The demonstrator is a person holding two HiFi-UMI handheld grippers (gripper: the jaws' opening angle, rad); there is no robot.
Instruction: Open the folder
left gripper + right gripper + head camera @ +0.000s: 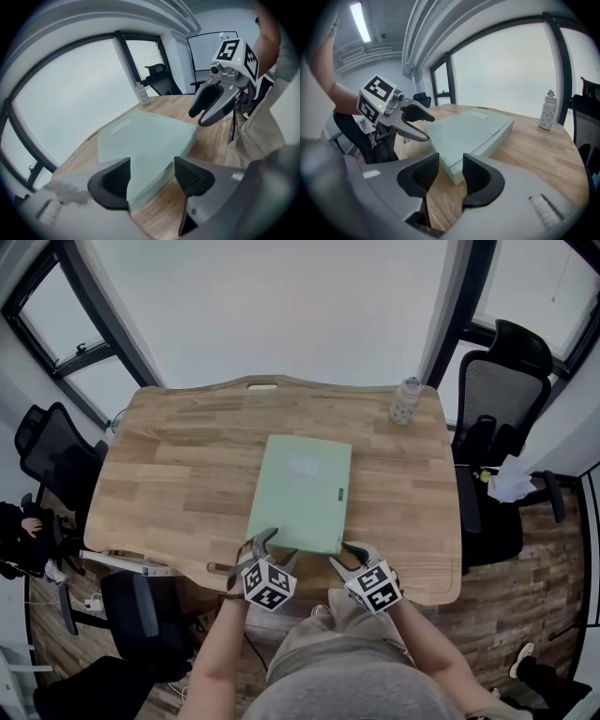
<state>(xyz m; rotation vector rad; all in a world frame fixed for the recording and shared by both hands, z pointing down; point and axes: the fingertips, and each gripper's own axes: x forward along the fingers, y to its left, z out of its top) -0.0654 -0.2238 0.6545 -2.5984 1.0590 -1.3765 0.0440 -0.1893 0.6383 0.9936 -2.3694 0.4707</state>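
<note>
The left hand-held gripper [278, 549] and right hand-held gripper [345, 557] stand spread by the folder [302, 491], seemingly not touching.

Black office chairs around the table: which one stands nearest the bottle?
The black mesh-backed office chair at the far right corner of the wooden table, beside the white patterned bottle; the other chairs stand farther off.

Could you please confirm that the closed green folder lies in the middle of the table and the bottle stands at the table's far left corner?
Not quite: the bottle stands at the far right corner of the table, as the head view shows. The green folder does lie closed in the middle of the table.
</note>
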